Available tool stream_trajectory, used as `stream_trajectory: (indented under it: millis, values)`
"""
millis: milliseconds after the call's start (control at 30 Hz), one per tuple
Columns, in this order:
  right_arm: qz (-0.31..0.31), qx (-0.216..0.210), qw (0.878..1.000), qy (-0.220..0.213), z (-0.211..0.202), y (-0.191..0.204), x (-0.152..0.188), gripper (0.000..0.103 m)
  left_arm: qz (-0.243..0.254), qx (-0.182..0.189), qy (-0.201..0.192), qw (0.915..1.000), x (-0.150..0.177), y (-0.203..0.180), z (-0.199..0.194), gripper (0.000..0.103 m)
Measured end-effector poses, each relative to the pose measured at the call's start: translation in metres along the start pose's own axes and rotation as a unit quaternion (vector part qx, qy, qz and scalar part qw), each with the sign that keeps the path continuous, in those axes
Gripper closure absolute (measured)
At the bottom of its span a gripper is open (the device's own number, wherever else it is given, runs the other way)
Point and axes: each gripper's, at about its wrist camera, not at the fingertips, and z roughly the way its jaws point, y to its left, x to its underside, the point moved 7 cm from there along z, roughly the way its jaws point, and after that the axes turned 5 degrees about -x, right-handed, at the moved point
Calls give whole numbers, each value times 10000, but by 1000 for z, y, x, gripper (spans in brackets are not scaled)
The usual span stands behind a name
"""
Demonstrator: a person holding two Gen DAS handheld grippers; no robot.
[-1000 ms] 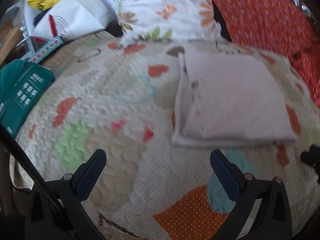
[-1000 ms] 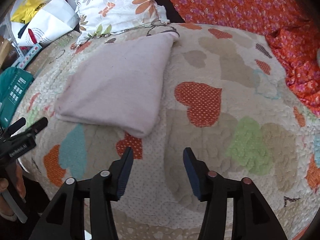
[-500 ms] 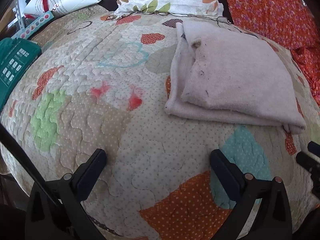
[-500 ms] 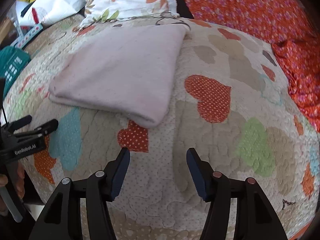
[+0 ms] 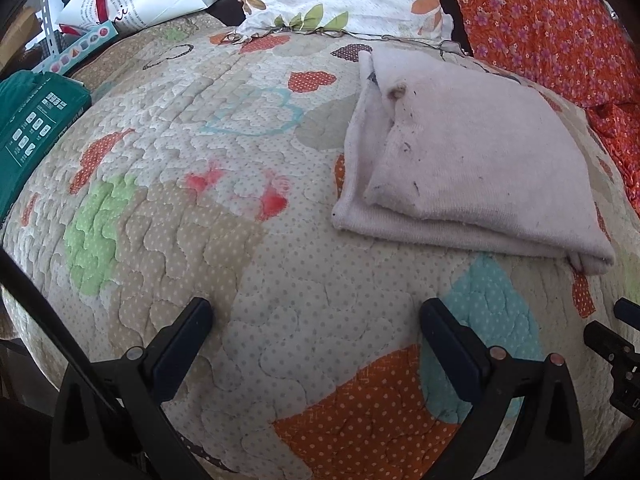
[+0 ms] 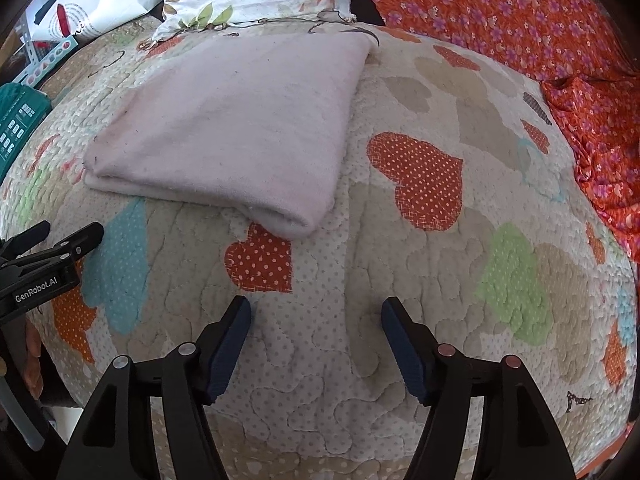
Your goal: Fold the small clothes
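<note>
- Pale pink cloth (image 5: 460,168), folded into a thick pad, lies on the quilt (image 5: 248,264) of the bed, ahead of both grippers and touched by neither.
- Risk, as I judge it: the layers at the near left corner sit uneven, so a pinch there may catch only the top layer and pull the fold apart.
- Risk: the quilt is soft and puckered; jaws driven low could snag it with the cloth.
- Risk: the two grippers stand close together, and I could knock one into the other when reaching in.
- Left gripper (image 5: 316,320): jaws wide apart, nothing between them, over bare quilt.
- Right gripper (image 6: 316,314): jaws have just been opening, now moderately wide; empty, only quilt below.
</note>
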Motion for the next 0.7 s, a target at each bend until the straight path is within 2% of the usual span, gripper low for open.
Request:
stream_trajectory:
  millis: [133,267,700]
  values:
    - [22,20,10000,21,2,-2,0,26,4,6,-5,10000,0,0,0,0]
    - [120,56,9999,55,4,-7,0,19,2,7,-5,10000,1,0,0,0]
    - [286,77,9995,94,7,-11,3,12,-28,10,-30,10000,1,1,-1,0]
